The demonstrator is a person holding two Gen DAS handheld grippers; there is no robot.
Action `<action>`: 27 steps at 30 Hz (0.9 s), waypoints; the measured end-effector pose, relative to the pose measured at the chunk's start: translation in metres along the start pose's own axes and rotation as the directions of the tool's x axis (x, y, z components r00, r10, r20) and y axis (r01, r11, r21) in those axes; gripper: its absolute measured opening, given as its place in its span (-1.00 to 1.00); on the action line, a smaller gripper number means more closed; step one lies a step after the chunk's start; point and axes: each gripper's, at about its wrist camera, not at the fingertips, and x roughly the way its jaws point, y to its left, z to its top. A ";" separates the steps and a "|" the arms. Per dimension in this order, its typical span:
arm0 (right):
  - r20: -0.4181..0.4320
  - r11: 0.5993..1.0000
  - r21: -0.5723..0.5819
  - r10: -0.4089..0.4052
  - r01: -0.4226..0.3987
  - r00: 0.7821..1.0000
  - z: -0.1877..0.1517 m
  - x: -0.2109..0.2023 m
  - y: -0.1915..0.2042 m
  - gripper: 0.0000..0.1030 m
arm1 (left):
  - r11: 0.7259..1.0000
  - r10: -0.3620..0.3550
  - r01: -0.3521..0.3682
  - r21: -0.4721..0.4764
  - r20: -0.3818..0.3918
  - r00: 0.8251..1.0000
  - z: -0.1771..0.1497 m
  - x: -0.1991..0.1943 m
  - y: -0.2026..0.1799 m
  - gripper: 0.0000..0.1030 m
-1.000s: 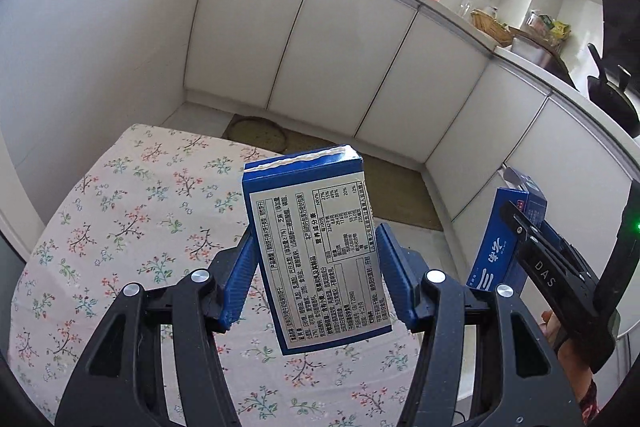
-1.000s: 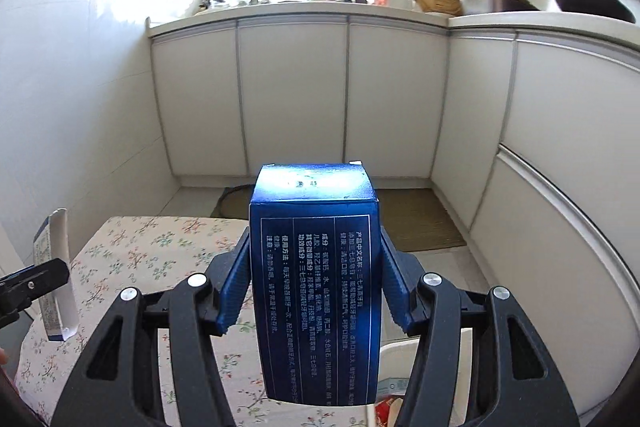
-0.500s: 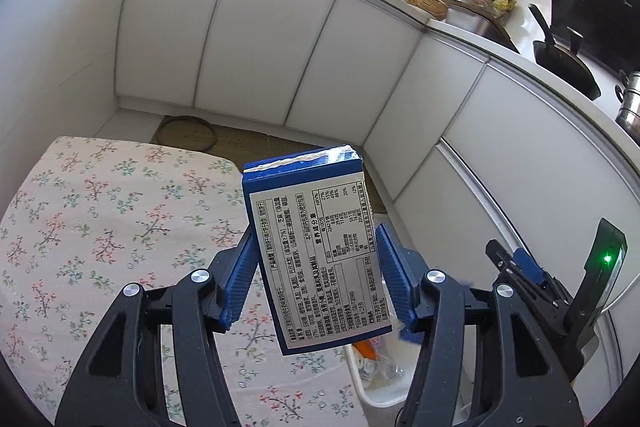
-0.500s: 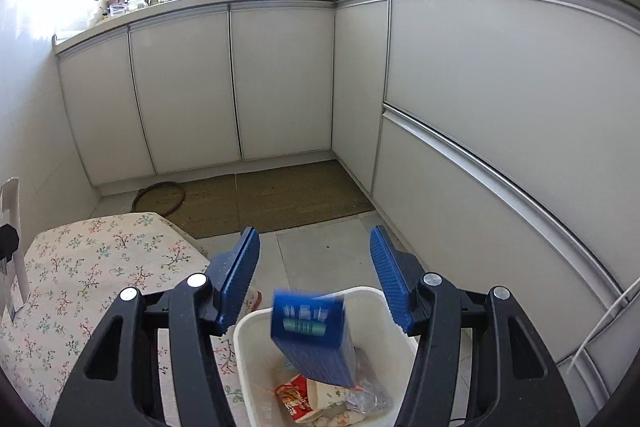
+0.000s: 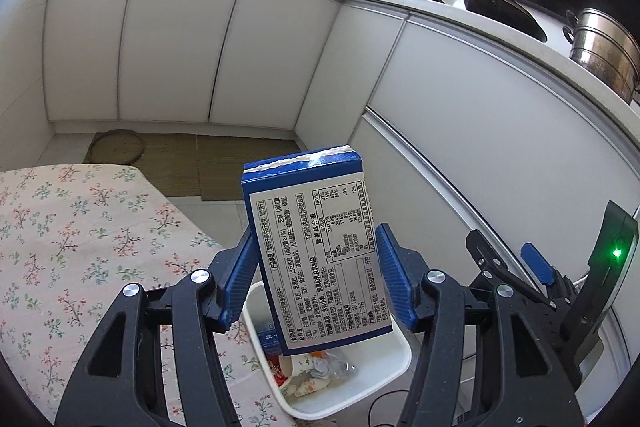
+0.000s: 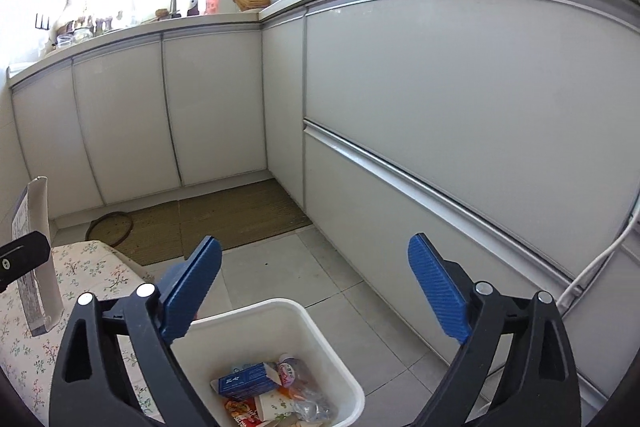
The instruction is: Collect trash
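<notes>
Trash is the business here: a blue carton (image 6: 246,385) now lies in the white bin (image 6: 320,327) at about 6 o'clock in the right wrist view, on top of wrappers and a crumpled cup, where a second ago it was clamped upright in the right gripper (image 6: 314,291). That gripper has sprung wide and holds nothing, hanging directly above the bin's mouth, so the first drop looks done. The second blue carton (image 5: 316,251), its white nutrition label facing the camera, is still pinched at its side edges by the left gripper (image 5: 316,277), which has swung off the floral tabletop (image 5: 80,247) at 9 o'clock and now sits over the bin (image 5: 396,355) at 6 o'clock in its own view. By my reading, the remaining step is for the left gripper to release; the carton is tilted and hangs near the bin's tabletop-side rim, so it could clip the edge on release
</notes>
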 end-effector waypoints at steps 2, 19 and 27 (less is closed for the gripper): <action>0.005 0.999 0.021 -0.041 0.041 0.999 0.000 -0.002 -0.013 0.87 | 1.000 -0.017 0.018 0.020 -0.013 1.000 -0.003 0.010 -0.011 0.08; -0.023 0.976 0.126 -0.177 0.179 0.984 -0.008 -0.012 -0.070 0.87 | 0.987 0.082 -0.066 0.146 -0.104 0.991 -0.029 0.067 -0.035 0.80; 0.067 0.984 0.121 -0.138 0.130 0.988 -0.007 -0.045 -0.043 0.87 | 0.952 0.255 -0.271 0.143 0.120 0.959 -0.011 0.007 -0.035 0.86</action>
